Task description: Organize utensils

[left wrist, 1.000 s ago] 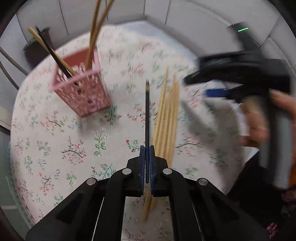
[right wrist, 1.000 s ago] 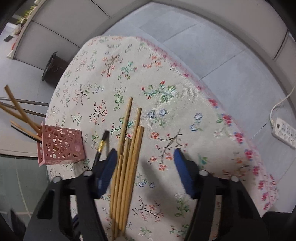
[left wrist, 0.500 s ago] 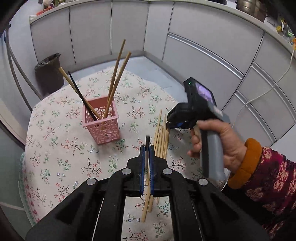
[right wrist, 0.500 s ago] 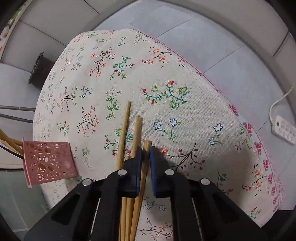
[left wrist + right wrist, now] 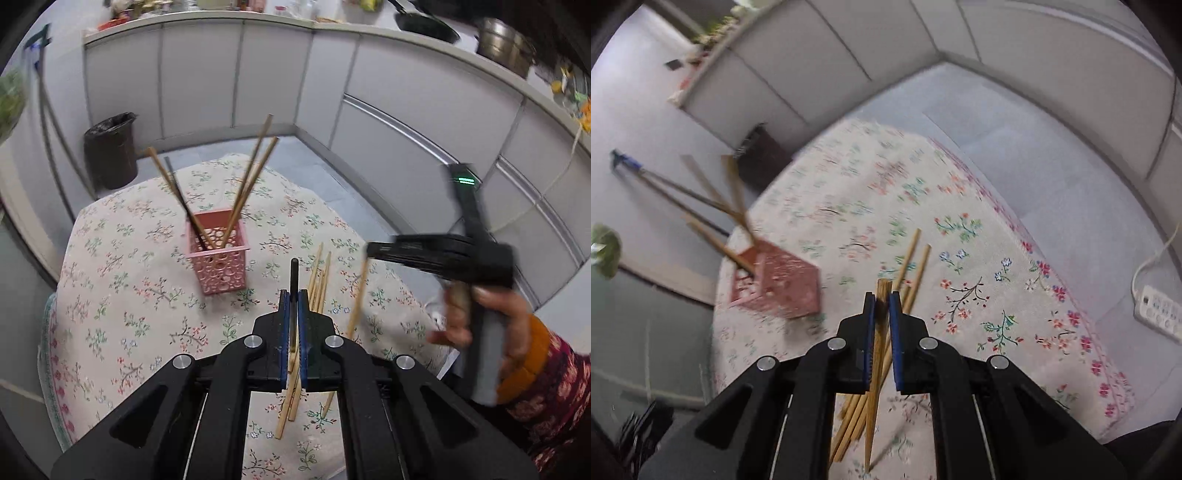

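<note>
Left gripper [image 5: 293, 299] pinches a black chopstick [image 5: 294, 275], jaws pressed together on it. Right gripper [image 5: 882, 301] clamps one wooden chopstick [image 5: 877, 354], lifted off the floral tablecloth [image 5: 979, 258]. Loose wooden chopsticks [image 5: 319, 280] lie mid-tabletop; pink holder [image 5: 218, 254] stands toward the far-left edge, sticks inside.

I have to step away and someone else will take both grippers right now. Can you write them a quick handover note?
Left gripper: shut on a black chopstick.
Right gripper: shut on a wooden chopstick, lifted off the table.
Pink holder stands on the flowered tablecloth, already holding several chopsticks.
Loose wooden chopsticks lie on the cloth beside it.
Left to do: drop both held chopsticks into the holder, then collect the loose ones.
</note>
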A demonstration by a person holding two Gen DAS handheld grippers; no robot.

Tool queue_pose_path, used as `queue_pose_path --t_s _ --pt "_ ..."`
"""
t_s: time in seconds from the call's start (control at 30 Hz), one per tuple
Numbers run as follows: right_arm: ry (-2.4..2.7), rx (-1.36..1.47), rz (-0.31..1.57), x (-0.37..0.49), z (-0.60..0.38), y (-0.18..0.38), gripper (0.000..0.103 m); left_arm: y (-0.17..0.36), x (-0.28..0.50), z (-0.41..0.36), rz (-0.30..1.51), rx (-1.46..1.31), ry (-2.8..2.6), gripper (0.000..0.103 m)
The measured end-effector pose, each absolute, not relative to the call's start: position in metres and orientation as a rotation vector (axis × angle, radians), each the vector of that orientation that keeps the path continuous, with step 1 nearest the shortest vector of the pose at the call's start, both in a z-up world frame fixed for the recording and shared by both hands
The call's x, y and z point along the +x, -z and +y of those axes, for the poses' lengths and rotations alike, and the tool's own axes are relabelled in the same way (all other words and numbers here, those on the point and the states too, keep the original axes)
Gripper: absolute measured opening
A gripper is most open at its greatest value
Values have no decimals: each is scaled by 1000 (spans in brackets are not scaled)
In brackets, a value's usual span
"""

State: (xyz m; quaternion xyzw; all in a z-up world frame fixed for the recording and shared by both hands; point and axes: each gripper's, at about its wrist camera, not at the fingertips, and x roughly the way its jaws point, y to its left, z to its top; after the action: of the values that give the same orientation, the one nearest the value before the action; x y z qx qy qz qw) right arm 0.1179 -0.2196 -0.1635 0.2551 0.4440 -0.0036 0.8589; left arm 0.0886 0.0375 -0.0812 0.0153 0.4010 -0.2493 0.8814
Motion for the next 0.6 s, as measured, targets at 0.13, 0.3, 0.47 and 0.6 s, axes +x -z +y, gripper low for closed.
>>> queue_pose_path --t_s 0.13,0.3,0.47,0.6 --pt "-66 490 845 86 -212 127 7 68 81 51 791 -27 477 3" --pt "-133 455 768 63 -204 87 0 39 76 59 736 -35 444 3" --pt "-146 436 723 59 -203 60 0 16 76 59 689 -34 437 3" --pt "-57 467 914 102 -219 96 36 13 75 59 675 -44 443 3"
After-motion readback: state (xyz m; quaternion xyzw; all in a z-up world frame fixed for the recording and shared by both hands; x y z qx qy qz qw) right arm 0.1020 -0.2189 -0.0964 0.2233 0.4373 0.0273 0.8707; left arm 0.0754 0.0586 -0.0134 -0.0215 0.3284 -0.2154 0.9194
